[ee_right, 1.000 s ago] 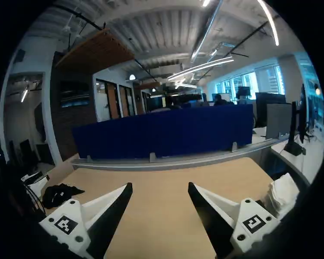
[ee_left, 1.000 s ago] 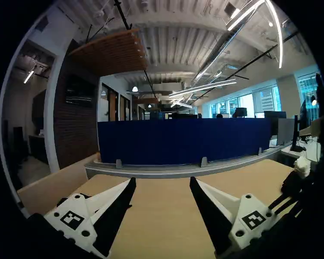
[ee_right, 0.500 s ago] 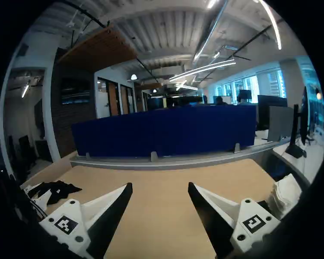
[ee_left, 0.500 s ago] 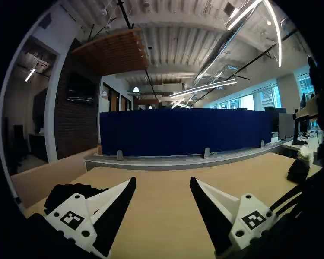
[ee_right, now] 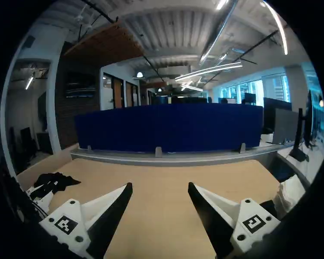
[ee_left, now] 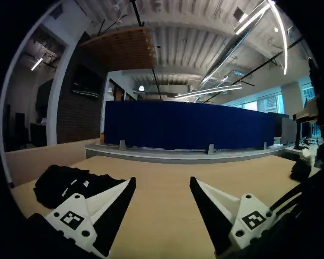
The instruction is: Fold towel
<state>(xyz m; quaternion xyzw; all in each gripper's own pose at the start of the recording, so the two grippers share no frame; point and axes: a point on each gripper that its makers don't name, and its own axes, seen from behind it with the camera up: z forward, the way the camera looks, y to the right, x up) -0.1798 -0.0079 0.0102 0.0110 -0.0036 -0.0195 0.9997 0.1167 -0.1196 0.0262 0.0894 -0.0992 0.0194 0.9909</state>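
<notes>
— On the wooden table (ee_left: 162,211), where's the towel (ee_left: 58,185)?
— A crumpled black heap at the table's left end, just past the left finger of the left gripper (ee_left: 162,179).
— And the jaws?
— Both pairs gape wide, holding nothing. The right gripper (ee_right: 160,184) hangs over bare wood, mid-table, well apart from the towel.

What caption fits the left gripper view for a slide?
Left tongs open above a wooden table, crumpled black cloth by one finger, blue divider behind.
</notes>
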